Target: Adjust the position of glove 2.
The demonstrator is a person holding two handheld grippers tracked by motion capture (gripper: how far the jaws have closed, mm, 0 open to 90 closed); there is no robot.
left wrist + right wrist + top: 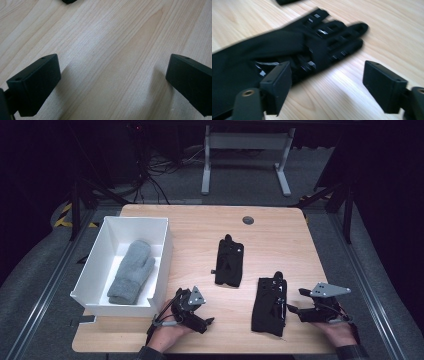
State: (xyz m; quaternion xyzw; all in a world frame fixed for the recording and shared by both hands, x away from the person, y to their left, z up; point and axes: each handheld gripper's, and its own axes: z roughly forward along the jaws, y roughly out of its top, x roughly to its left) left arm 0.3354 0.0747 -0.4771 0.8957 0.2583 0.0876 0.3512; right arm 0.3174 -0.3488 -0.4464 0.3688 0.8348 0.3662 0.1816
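Two black gloves lie flat on the wooden table [280, 235]. The nearer one [269, 306] lies just left of my right gripper [297, 304], whose open jaws point at it. In the right gripper view this glove [287, 42] stretches across the left half, fingers to the upper right. My right gripper [328, 71] has nothing pinched; its left jaw stands in front of the glove's edge. The second glove [229, 262] lies mid-table. My left gripper [204, 320] rests near the front edge. In its own view, my left gripper [112, 66] stands open over bare wood.
A white box [100, 265] at the table's left holds a grey mitten [131, 271]. A round grommet [248, 220] sits near the far edge. Beyond the table stand a white desk frame [245, 155] and loose cables on the floor.
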